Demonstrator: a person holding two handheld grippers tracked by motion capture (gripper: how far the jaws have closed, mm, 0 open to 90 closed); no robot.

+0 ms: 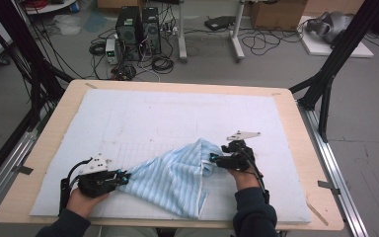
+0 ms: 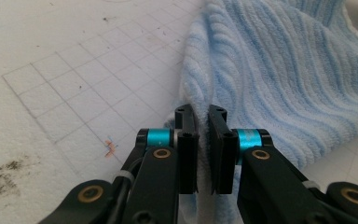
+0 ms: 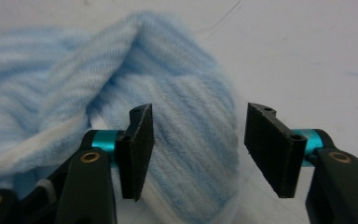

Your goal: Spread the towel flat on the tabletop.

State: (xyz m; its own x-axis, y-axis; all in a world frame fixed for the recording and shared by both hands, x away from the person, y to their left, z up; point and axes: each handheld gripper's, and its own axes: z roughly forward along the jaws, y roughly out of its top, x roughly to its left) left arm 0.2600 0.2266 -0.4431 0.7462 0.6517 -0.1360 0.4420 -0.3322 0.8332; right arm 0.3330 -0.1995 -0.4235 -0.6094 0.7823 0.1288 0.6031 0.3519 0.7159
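Note:
A light blue striped towel [image 1: 172,177] lies bunched on the white mat [image 1: 143,113], drawn out between both hands. My left gripper [image 1: 124,177] is at the towel's left corner. In the left gripper view, my left gripper [image 2: 202,114] has its jaws pinched together on the towel [image 2: 279,79] edge. My right gripper [image 1: 212,159] is at the towel's raised right end. In the right gripper view, my right gripper [image 3: 199,112] stands open, and a rounded fold of the towel [image 3: 177,93] rises between and just beyond the pads without being pressed.
The mat covers most of a wooden table [image 1: 54,133] and carries a faint drawn grid [image 2: 74,88]. Black frame posts [image 1: 325,84] stand at the table's right and left sides. Computer towers [image 1: 138,32] and cables sit on the floor beyond the far edge.

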